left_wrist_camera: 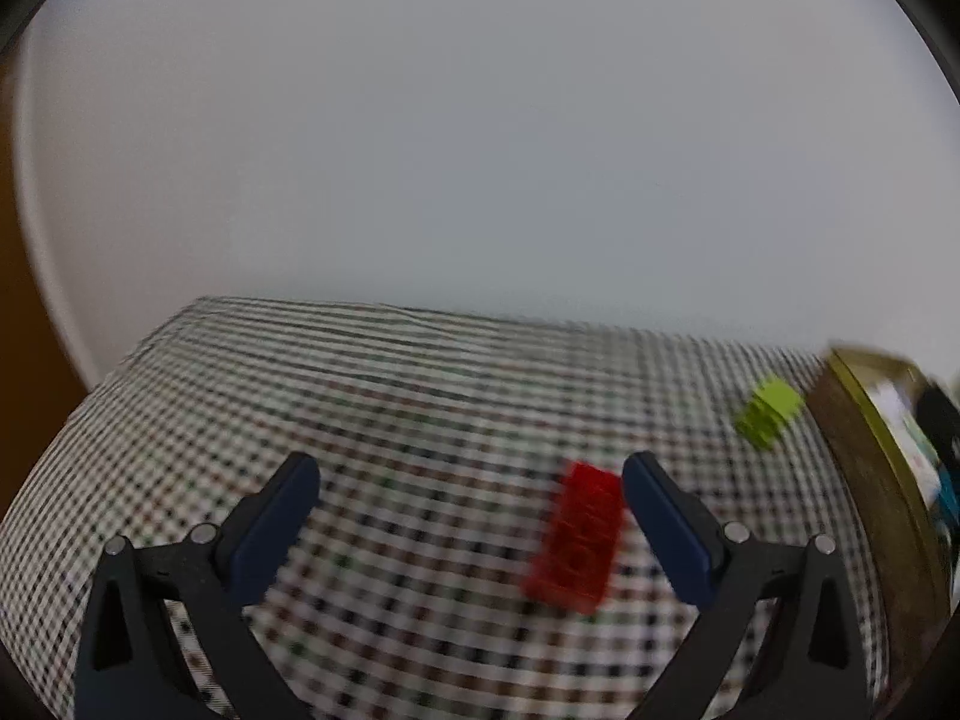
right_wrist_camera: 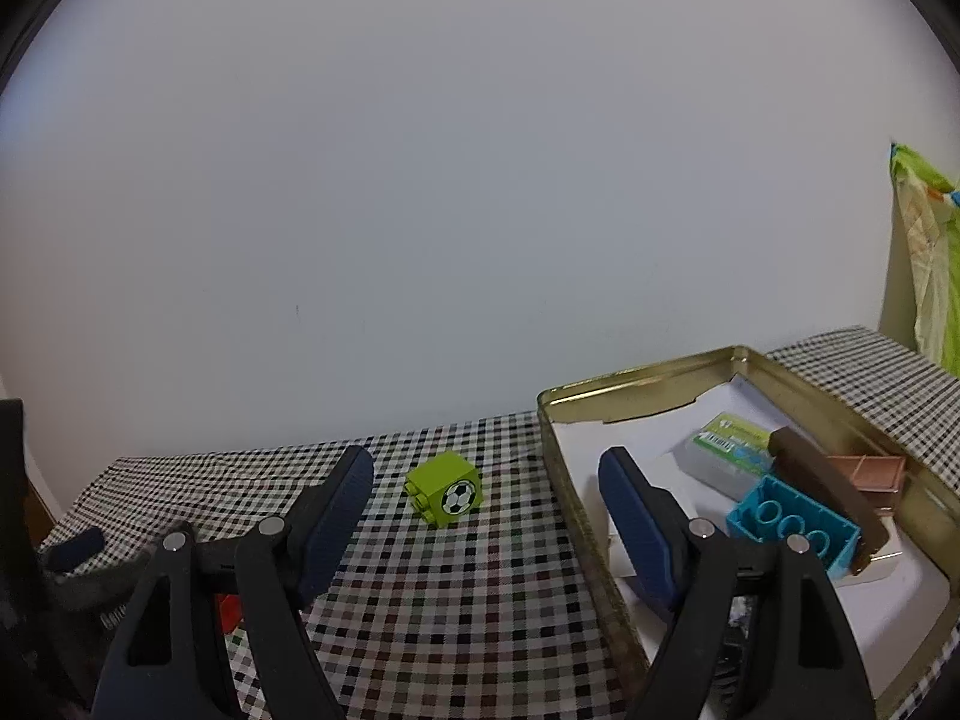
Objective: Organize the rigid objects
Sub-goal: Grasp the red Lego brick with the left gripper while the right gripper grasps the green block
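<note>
Both hand-held grippers (left_wrist_camera: 471, 477) (right_wrist_camera: 486, 471) gape wide and empty above a checkered tablecloth (right_wrist_camera: 480, 600) against a plain pale wall (right_wrist_camera: 480, 180).

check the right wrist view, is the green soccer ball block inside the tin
No, the green block sits on the checkered cloth, left of the tin.

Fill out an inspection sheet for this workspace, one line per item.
Surface: checkered cloth over the table.
Job's things: green block with a football print and red brick loose on the cloth; blue brick inside the gold tin.
Clutter: eraser and brown pieces in the tin.
Grippers: left gripper and right gripper, jaws open, empty.
Cables: nothing seen.
Surroundings: plain wall; patterned bag at right.
</note>
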The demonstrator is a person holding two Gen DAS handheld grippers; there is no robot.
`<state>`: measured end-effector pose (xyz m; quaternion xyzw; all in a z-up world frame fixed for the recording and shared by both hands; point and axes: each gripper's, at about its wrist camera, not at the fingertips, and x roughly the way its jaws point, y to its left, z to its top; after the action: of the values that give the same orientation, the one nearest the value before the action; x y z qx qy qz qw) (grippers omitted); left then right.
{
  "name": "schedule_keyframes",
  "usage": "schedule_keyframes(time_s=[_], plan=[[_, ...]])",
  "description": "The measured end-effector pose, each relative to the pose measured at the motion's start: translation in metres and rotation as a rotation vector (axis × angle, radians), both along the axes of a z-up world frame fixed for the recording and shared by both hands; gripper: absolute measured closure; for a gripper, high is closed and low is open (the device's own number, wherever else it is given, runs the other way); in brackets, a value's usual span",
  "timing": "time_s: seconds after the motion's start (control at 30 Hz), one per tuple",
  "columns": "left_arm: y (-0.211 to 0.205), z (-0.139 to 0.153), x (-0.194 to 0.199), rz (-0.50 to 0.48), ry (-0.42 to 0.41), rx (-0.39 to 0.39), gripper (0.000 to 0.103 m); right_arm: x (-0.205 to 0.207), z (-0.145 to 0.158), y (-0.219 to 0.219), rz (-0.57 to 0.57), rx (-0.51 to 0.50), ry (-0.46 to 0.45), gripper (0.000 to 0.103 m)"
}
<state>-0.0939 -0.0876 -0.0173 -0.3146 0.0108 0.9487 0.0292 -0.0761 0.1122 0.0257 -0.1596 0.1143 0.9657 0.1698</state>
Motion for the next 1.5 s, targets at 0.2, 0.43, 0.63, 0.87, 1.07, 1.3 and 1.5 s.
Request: schedule_keyframes(time_s=[0.2, 0.43, 0.63, 0.87, 1.07, 1.3, 1.5], plan=[[0.024, -0.01, -0.015, -0.087, -0.091, -0.056, 0.013, -0.003, -0.001, 0.008, -0.003, -0.025, 0.0, 0.023], [0.019, -0.03, -0.037, -0.105, -0.235, -0.018, 0.052, -0.011, -0.002, 0.011, 0.001, -0.029, -0.011, 0.023], [0.01, -0.031, -0.042, -0.087, -0.25, 0.048, 0.072, -0.03, -0.004, 0.011, 0.014, -0.052, -0.04, 0.023], [-0.024, -0.025, -0.04, 0.069, -0.207, 0.104, 0.073, -0.083, -0.013, 0.004, 0.071, -0.082, -0.145, 0.023], [-0.05, -0.027, -0.049, 0.162, -0.199, 0.104, 0.073, -0.131, -0.027, 0.004, 0.082, -0.126, -0.28, 0.023], [-0.052, -0.025, -0.045, 0.174, -0.219, 0.11, 0.073, -0.167, -0.049, 0.021, 0.047, -0.242, -0.411, 0.024], [-0.058, -0.029, -0.042, 0.178, -0.232, 0.12, 0.073, -0.175, -0.053, 0.015, 0.028, -0.148, -0.479, 0.052]])
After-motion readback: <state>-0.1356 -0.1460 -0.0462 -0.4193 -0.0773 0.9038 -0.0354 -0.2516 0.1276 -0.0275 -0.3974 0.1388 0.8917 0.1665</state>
